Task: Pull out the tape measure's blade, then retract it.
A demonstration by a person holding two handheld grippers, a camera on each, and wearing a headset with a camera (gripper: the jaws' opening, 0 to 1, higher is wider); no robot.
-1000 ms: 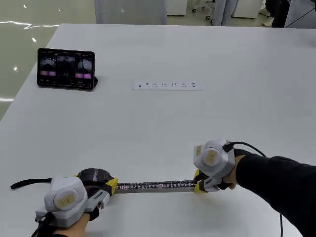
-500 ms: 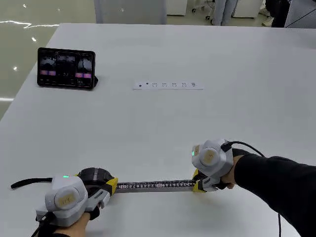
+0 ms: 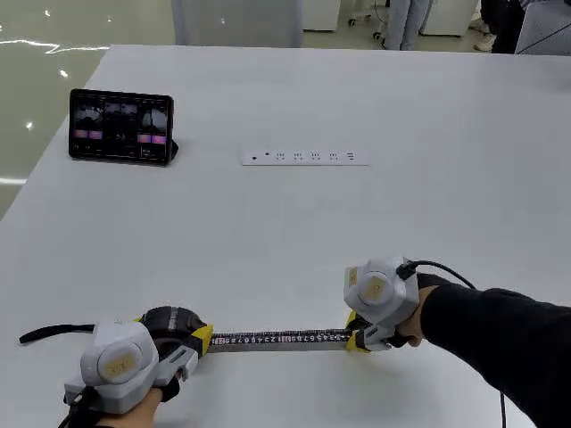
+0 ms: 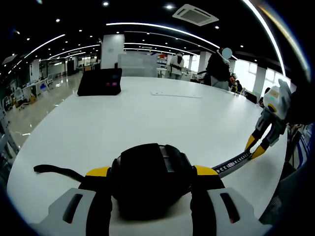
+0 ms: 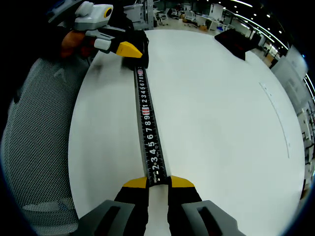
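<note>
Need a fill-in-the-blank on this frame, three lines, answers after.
The left gripper is shut on the tape measure's ____.
The right gripper is shut on the end of the blade, which is ____ with white numerals.
In the head view, on the table, the power strip lies to the right of the ____.
Missing words: case; black; tablet.

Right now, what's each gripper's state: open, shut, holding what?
Left gripper: shut on the tape measure case.
Right gripper: shut on the blade, at its end.
</note>
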